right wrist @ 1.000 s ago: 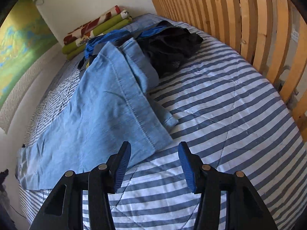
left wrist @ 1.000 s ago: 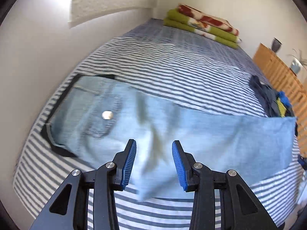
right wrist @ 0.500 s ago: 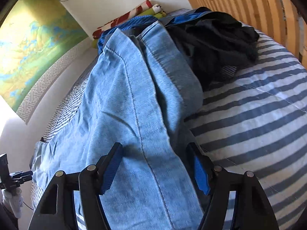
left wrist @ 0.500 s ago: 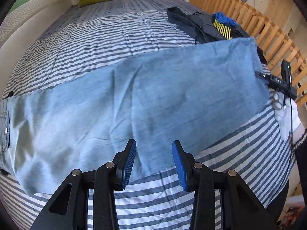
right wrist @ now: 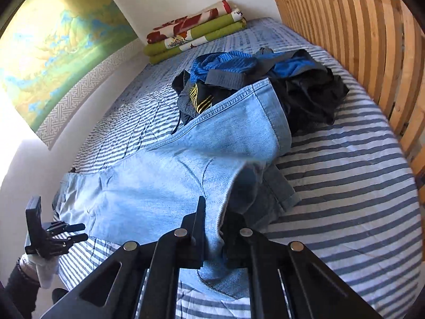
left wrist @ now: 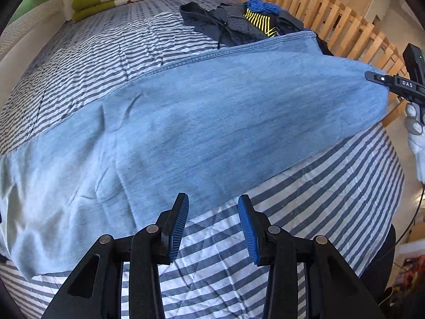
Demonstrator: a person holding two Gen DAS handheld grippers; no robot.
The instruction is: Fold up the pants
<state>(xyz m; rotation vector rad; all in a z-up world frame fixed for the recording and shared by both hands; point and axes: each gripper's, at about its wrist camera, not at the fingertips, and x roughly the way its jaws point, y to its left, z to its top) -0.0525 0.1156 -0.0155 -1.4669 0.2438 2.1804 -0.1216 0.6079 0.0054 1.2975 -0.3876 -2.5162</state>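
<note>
Light blue jeans (left wrist: 225, 111) lie stretched across the striped bed (left wrist: 318, 199), waist to the left, leg ends to the right. My left gripper (left wrist: 213, 223) hovers open over the jeans' near edge with nothing between its blue pads. In the right wrist view my right gripper (right wrist: 212, 212) has its jaws closing on the near hem corner of the jeans (right wrist: 159, 186), and the denim is pinched between them and raised off the cover. From the left wrist view the right gripper (left wrist: 393, 82) shows at the lifted leg end. The left gripper (right wrist: 77, 232) appears low at the left.
A pile of dark, blue and yellow-striped clothes (left wrist: 239, 24) lies behind the leg ends. Folded green and red blankets (right wrist: 194, 32) sit at the far end of the bed. A wooden slatted rail (right wrist: 358, 40) runs along the right side, a wall along the left.
My right gripper went from open around the leg end to shut on the hem and lifted it. My left gripper swept from the waist toward the leg middle, then nearly stopped.
</note>
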